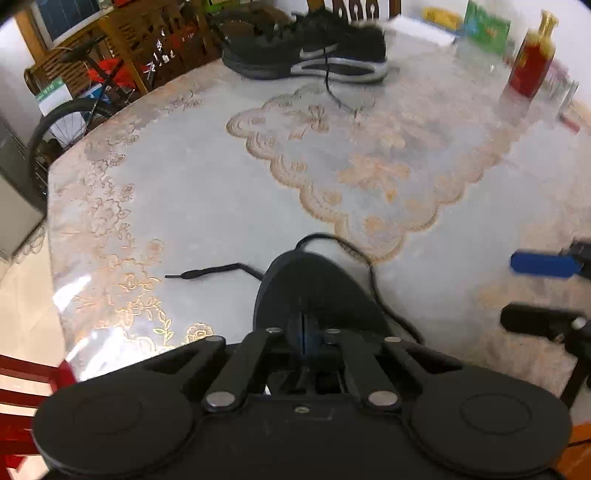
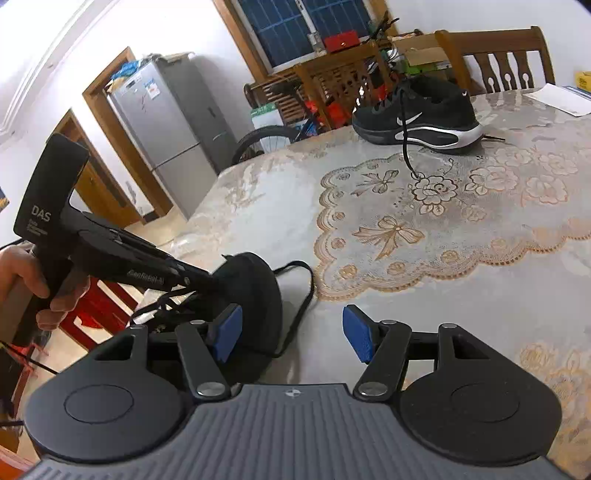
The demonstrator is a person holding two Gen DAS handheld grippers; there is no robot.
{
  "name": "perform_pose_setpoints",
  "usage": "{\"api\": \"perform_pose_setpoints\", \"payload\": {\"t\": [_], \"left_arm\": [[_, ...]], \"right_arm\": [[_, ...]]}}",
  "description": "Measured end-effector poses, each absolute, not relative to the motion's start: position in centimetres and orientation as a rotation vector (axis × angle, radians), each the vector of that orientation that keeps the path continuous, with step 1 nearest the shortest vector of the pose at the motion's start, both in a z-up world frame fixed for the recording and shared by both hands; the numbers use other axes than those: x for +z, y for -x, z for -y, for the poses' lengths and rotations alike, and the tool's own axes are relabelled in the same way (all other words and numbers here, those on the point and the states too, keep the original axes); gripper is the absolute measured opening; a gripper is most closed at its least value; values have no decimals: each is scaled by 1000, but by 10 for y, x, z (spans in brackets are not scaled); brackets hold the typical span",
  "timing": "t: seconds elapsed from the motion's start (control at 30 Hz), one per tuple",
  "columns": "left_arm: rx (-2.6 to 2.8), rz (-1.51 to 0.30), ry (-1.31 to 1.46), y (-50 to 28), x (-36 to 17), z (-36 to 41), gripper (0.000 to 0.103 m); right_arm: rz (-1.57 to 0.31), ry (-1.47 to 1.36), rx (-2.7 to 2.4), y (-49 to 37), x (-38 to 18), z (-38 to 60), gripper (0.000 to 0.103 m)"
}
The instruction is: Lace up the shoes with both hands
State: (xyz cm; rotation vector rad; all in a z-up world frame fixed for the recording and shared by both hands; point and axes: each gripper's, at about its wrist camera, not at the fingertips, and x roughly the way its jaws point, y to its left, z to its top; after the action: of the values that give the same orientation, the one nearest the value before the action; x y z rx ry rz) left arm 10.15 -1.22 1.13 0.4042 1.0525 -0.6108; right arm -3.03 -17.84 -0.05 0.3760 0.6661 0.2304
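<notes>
A black shoe (image 1: pixel 310 291) stands on the lace-patterned table (image 1: pixel 184 192) right in front of my left gripper (image 1: pixel 303 326). That gripper is shut, its tips pressed together at the shoe's top; whether a lace is pinched is hidden. One black lace end (image 1: pixel 199 274) lies to the shoe's left and a lace loop (image 1: pixel 369 266) curves to its right. In the right wrist view the same shoe (image 2: pixel 258 288) sits by my right gripper (image 2: pixel 291 332), which is open with nothing between its blue pads (image 2: pixel 356 334). A hand holds the left gripper (image 2: pixel 110 251). A second black shoe (image 2: pixel 417 114) stands far back.
A red bottle (image 1: pixel 532 62) and a green box (image 1: pixel 487 27) stand at the table's far right. Wooden chairs (image 2: pixel 495 55), a bicycle (image 1: pixel 70 118) and a fridge (image 2: pixel 177 122) are beyond the table's edge. A red stool (image 1: pixel 14 373) is near left.
</notes>
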Motion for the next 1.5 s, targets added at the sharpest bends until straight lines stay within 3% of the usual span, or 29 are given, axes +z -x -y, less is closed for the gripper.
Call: {"api": "perform_pose_setpoints", "payload": {"t": [0.27, 0.53, 0.63, 0.73, 0.83, 1.0, 1.2, 1.5], "left_arm": [[-769, -937, -268, -81, 57, -50, 1], [-1024, -834, -438, -42, 55, -75, 1], [-1095, -812, -471, -38, 50, -71, 1], [-1147, -791, -509, -37, 41, -60, 1], [-1178, -802, -543, -37, 32, -47, 1], [-1185, -791, -625, -29, 22, -29, 2], [-1113, -859, -649, -38, 10, -11, 2], [-1156, -833, -614, -37, 17, -7, 2]], "right_arm": [[-594, -405, 97, 72, 8, 140, 66], [-575, -229, 2, 96, 14, 58, 65], [-616, -163, -78, 87, 0, 47, 58], [-599, -219, -114, 84, -11, 60, 36], [-540, -580, -54, 93, -18, 104, 21], [-410, -1340, 2, 110, -80, 175, 23], [-278, -1882, 74, 119, -144, 194, 25], [-185, -2074, 99, 123, -169, 215, 25]]}}
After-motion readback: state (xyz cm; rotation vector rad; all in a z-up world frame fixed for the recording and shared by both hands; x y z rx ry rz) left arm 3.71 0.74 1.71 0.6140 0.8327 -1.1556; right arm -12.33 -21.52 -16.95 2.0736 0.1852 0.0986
